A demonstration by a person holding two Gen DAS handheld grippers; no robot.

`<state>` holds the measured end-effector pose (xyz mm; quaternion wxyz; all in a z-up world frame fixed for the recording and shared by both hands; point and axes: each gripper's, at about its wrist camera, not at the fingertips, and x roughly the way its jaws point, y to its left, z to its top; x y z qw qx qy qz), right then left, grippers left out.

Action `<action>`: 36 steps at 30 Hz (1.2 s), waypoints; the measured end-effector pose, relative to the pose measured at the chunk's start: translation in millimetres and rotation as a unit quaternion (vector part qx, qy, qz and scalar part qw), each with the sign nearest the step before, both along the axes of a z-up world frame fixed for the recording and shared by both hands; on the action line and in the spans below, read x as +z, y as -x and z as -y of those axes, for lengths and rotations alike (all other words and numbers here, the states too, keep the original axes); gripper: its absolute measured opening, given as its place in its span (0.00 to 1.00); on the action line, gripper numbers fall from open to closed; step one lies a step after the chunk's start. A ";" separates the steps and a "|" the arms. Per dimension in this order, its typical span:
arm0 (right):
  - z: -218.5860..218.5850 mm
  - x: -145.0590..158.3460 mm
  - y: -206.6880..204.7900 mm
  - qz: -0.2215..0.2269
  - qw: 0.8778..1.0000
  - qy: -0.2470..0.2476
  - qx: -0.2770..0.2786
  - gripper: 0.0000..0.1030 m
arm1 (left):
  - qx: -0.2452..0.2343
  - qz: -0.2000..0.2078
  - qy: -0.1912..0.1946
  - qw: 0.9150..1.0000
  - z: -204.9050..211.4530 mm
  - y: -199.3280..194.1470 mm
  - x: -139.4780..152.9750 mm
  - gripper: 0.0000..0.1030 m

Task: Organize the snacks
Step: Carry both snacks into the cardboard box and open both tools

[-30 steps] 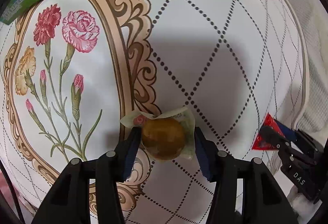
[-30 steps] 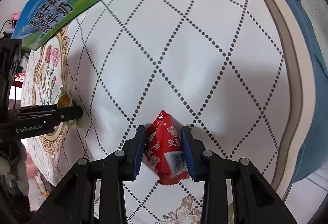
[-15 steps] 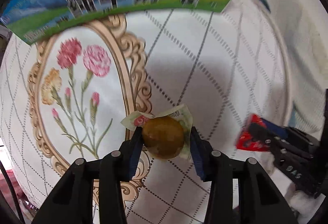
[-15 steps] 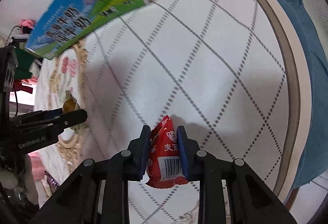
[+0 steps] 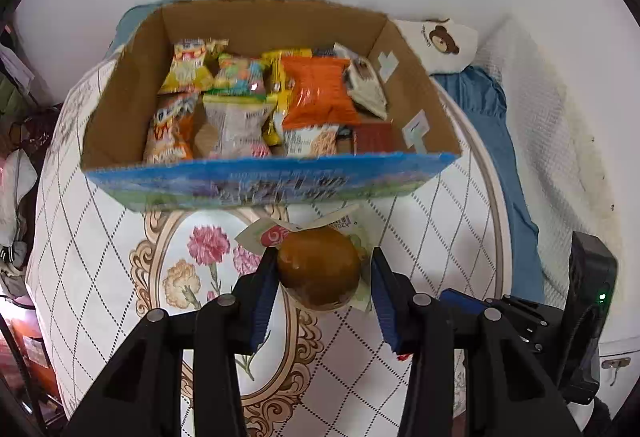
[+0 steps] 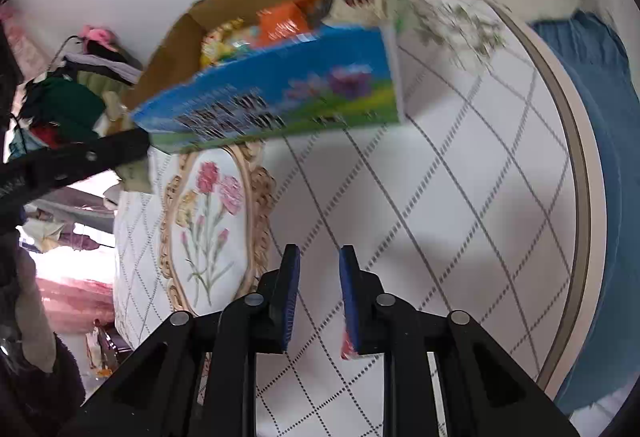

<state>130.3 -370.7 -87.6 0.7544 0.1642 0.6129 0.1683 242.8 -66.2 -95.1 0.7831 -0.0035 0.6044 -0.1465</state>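
So, quick rundown of what's visible:
Left gripper (image 5: 323, 269): clamped on the wrapped brown bun (image 5: 318, 267), 1 blue pad on each side, crinkly clear wrapper sticking out past the tips.
Right gripper (image 6: 319, 277): jaws nearly together; only a sliver of the red snack packet (image 6: 347, 349) peeks out low down by its right finger, nothing shows between the tips. Can't tell for sure if the pads really pinch it, though the narrow gap looks like a grip.
Snack box (image 5: 272, 181): cardboard with a blue printed front, just ahead of the left gripper's tips and beyond the bun; ahead and to the left of the right gripper. Already stuffed with bags, orange, yellow and a pale one among them.
Quilt (image 5: 440, 221): white with a dotted diamond pattern and a carnation medallion (image 6: 208, 221), below both grippers.
Blue cloth (image 6: 608, 165): off to the right of the right gripper.
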 end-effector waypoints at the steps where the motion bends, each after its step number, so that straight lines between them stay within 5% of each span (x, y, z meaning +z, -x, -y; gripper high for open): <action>1: -5.7 -7.6 1.2 -0.012 1.000 0.011 0.006 0.50 | -0.001 -0.008 -0.003 1.000 10.2 -13.3 -12.6 0.40; 6: -14.1 -61.2 20.8 -0.081 0.995 0.048 0.027 0.50 | -0.002 -0.072 -0.009 0.997 12.6 -4.7 -72.0 0.40; 7: -15.7 -68.8 23.8 -0.081 0.995 0.053 0.028 0.38 | -0.002 -0.083 -0.011 0.997 11.8 0.8 -78.7 0.40; 11: -24.0 -79.9 33.2 -0.050 0.995 0.083 0.027 0.33 | 0.003 -0.119 -0.009 0.993 9.5 13.2 -104.0 0.40; 15: -24.8 -53.9 31.0 -0.015 0.998 0.066 0.015 0.32 | 0.008 -0.121 0.013 0.993 8.2 14.6 -91.1 0.40; 21: -25.0 34.2 -14.4 0.074 0.997 0.007 -0.001 0.32 | 0.009 -0.048 0.054 0.997 4.4 -21.6 -9.9 0.40; 26: -35.8 86.4 -80.6 0.135 0.991 0.009 -0.006 0.32 | 0.017 0.016 0.025 0.999 -8.6 -80.7 38.0 0.40; 32: -55.8 72.0 -149.6 0.102 0.994 0.047 0.000 0.33 | 0.040 -0.021 -0.032 0.998 -28.3 -150.5 9.9 0.42; 36: -60.3 40.3 -179.3 0.044 0.998 0.054 -0.005 0.43 | 0.057 -0.066 -0.052 0.995 -31.1 -171.8 -23.9 0.41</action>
